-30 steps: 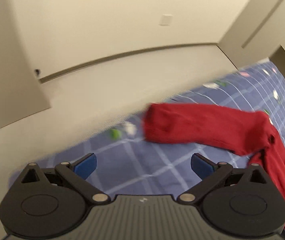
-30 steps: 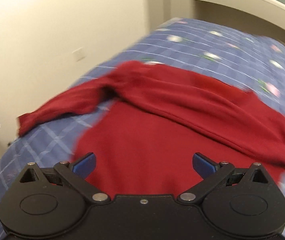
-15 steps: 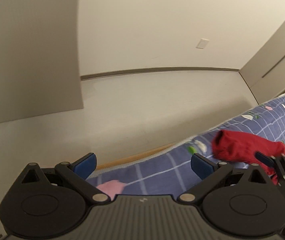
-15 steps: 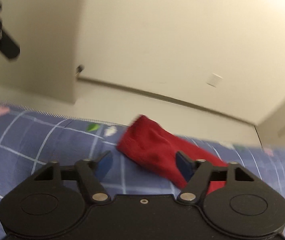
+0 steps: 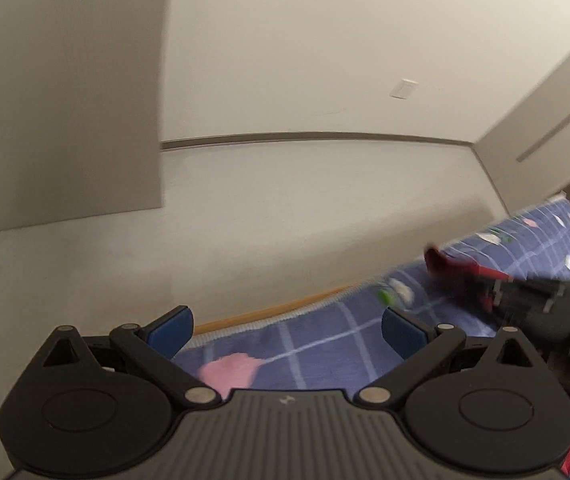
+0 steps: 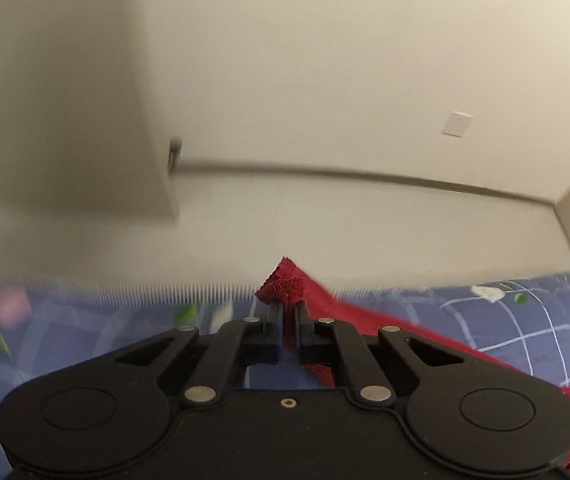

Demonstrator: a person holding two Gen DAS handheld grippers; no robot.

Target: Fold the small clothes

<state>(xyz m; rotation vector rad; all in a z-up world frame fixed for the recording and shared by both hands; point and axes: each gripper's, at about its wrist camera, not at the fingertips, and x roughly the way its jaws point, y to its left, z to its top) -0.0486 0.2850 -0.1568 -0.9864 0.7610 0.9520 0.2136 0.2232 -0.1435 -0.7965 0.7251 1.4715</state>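
A dark red garment lies on a blue checked bedspread (image 6: 525,320). My right gripper (image 6: 285,322) is shut on the cuff end of its sleeve (image 6: 285,284), which bunches up between the fingertips; the rest of the red cloth (image 6: 405,336) trails back to the right. In the left wrist view the sleeve (image 5: 449,266) shows at the right with the right gripper's black body (image 5: 541,300) on it. My left gripper (image 5: 285,328) is open and empty above the bedspread (image 5: 325,344) near the bed's edge.
The bed's edge with a wooden rail (image 5: 269,312) runs close in front of both grippers. Beyond it are a pale floor and beige walls with a white wall plate (image 5: 404,89). A pink flower print (image 5: 229,372) is on the bedspread.
My right gripper swung from over the garment body to the sleeve end and shut on the cuff. My left gripper turned left toward the bed's edge, staying open.
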